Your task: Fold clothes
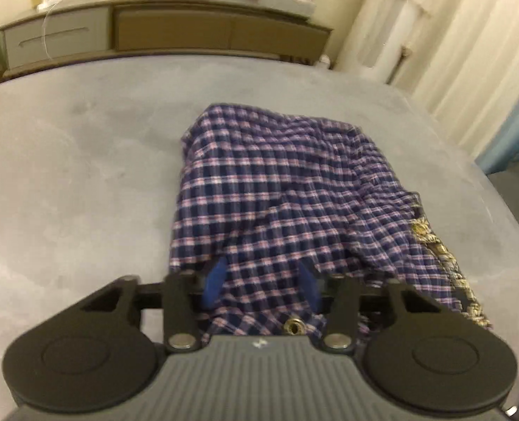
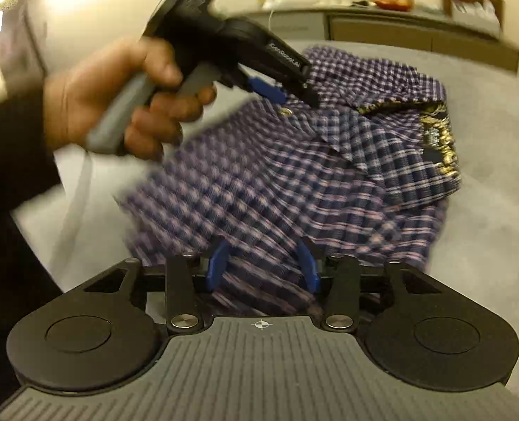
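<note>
The shirt (image 1: 287,189), navy plaid with pink-white lines, lies rumpled and partly folded at the frame's centre and right on grey cloth; a metal snap (image 1: 295,326) shows low, gold-patterned lining (image 2: 438,140) at right.

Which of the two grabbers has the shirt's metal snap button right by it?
The left gripper: the snap button sits between its blue fingers. The right gripper shows only plaid shirt.

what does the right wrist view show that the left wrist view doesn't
Only the right wrist view shows the person's hand holding the left gripper over the cloth, and its own right gripper. Only the left wrist view shows the curtain and the cabinet's white drawer. Both show the plaid shirt with its gold-patterned lining on the grey surface, fabric between blue fingers.
</note>
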`<action>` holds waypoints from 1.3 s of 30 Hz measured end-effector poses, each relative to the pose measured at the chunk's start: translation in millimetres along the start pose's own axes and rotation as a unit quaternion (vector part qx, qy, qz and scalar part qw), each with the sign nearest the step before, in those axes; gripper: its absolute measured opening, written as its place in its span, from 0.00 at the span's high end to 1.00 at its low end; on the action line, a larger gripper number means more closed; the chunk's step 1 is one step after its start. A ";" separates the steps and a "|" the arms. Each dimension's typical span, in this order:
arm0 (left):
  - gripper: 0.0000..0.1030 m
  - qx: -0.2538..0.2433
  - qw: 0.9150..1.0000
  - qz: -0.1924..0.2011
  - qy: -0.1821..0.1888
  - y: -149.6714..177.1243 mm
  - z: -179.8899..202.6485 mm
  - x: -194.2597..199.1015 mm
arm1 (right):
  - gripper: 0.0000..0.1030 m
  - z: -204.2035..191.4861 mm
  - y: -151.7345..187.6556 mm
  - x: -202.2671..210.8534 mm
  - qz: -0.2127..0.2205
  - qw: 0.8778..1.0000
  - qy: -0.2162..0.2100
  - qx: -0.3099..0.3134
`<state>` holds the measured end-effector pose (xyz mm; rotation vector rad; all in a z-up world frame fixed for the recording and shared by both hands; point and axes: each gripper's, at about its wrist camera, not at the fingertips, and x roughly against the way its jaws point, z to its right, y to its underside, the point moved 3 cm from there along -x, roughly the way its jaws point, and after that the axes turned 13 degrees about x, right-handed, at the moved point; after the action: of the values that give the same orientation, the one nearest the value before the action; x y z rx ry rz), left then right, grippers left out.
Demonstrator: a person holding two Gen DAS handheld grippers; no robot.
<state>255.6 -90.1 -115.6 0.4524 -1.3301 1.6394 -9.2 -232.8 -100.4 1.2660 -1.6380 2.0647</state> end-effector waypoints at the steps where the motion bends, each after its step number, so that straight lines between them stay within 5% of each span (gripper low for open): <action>1: 0.71 0.006 1.000 0.002 -0.013 3.2 -5.2 4.3 | 0.57 13.8 -0.9 1.3 -0.013 1.000 -0.020 -0.005; 2: 0.76 0.015 0.999 0.005 -0.030 7.7 -12.2 11.7 | 0.57 31.1 -6.3 -1.3 -0.030 0.999 -0.019 0.004; 5: 0.72 0.041 0.996 0.021 -0.081 30.3 -32.5 39.2 | 0.57 92.3 -29.1 -15.9 -0.084 0.995 0.018 0.043; 7: 0.70 0.047 0.994 0.022 -0.093 50.8 -31.2 55.3 | 0.65 135.0 -44.2 -32.3 -0.107 0.988 0.094 0.068; 12: 0.60 0.074 0.996 0.056 0.010 63.5 -18.2 102.3 | 0.61 192.4 -65.7 -39.7 -0.040 0.965 0.257 0.014; 13: 0.52 0.078 0.994 0.071 0.024 60.9 -17.3 111.9 | 0.58 191.1 -65.2 -33.6 -0.022 0.965 0.261 -0.001; 15: 0.47 0.071 0.992 0.096 0.033 38.0 -14.0 116.0 | 0.45 177.6 -60.4 -15.1 0.017 0.970 0.242 -0.031; 18: 0.45 0.046 0.993 0.093 0.049 3.4 1.6 87.8 | 0.38 157.6 -53.4 13.0 0.076 0.971 0.214 -0.076; 22: 0.46 0.026 0.997 0.070 0.024 -24.3 13.3 24.0 | 0.40 156.0 -36.4 -10.4 0.034 0.977 0.184 -0.106; 25: 0.48 0.039 0.997 0.053 -0.051 -16.3 1.5 -5.9 | 0.39 161.1 -34.3 -39.8 -0.001 0.980 0.182 -0.075; 29: 0.43 0.059 0.992 0.072 -0.083 4.1 -29.4 14.2 | 0.33 147.7 -46.2 -77.2 -0.021 0.992 0.122 0.006; 33: 0.42 0.112 0.983 0.082 -0.117 31.0 -76.6 57.4 | 0.42 122.1 -64.5 -102.8 0.000 0.997 0.028 0.066; 36: 0.35 0.130 0.978 0.093 -0.130 50.5 -96.6 82.9 | 0.71 133.6 -66.0 -103.9 0.007 0.998 0.042 0.038; 39: 0.28 0.119 0.978 0.096 -0.145 45.2 -94.8 76.0 | 0.81 152.3 -63.8 -102.3 0.013 0.998 0.065 -0.001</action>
<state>206.2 29.8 -115.3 0.7487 -1.4294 1.9627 166.7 -310.0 -129.2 1.0903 -1.6074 2.1129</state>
